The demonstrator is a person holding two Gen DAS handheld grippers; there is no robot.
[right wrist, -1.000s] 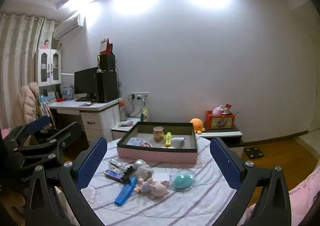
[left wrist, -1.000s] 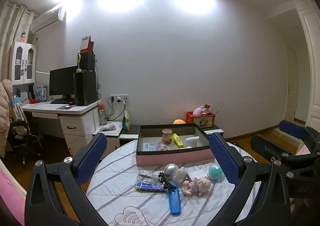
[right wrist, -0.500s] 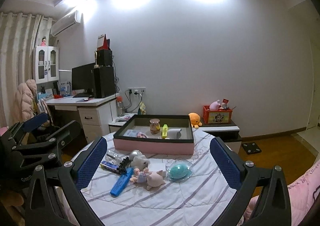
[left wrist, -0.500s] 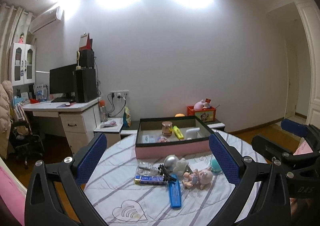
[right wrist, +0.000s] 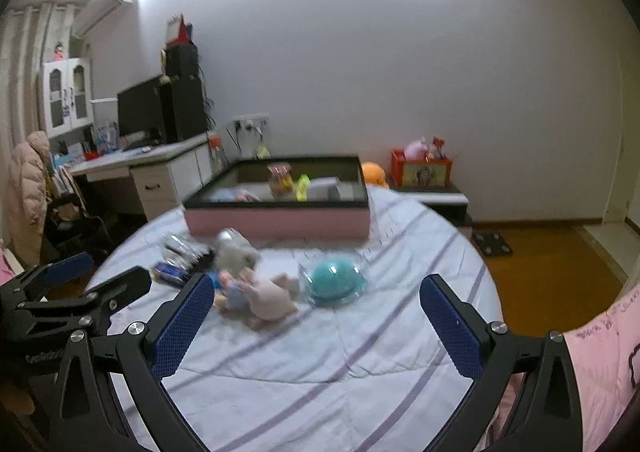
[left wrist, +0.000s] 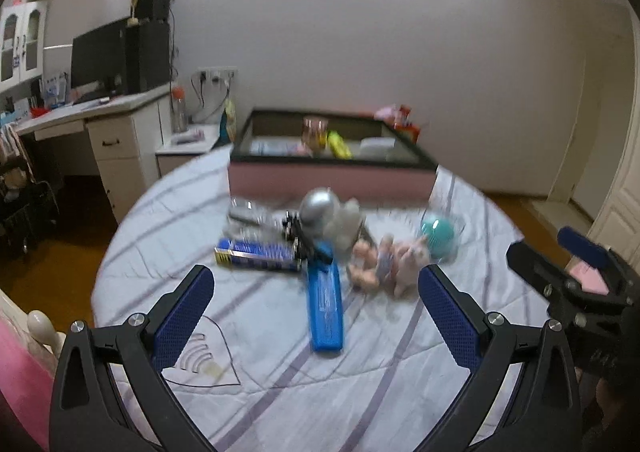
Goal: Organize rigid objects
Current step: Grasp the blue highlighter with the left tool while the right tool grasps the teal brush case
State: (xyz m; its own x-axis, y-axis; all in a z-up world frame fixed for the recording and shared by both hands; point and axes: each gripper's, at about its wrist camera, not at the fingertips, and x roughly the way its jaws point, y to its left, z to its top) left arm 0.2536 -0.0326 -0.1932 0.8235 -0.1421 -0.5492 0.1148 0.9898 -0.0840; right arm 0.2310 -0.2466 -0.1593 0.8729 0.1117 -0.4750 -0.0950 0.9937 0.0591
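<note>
Left gripper: black frame arms, silver screw heads, two fingers faced with blue dimpled pads. Right gripper: identical build, black arms, silver screws, blue textured pads. White lettering marks the black body of each unit; text unreadable.

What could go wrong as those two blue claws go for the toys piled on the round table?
The toys lie crowded: closing the left gripper on the blue case might nudge the doll beside it. The teal ball in front of the right gripper looks round and may roll away. Both views are blurred, so aim could be off.
</note>
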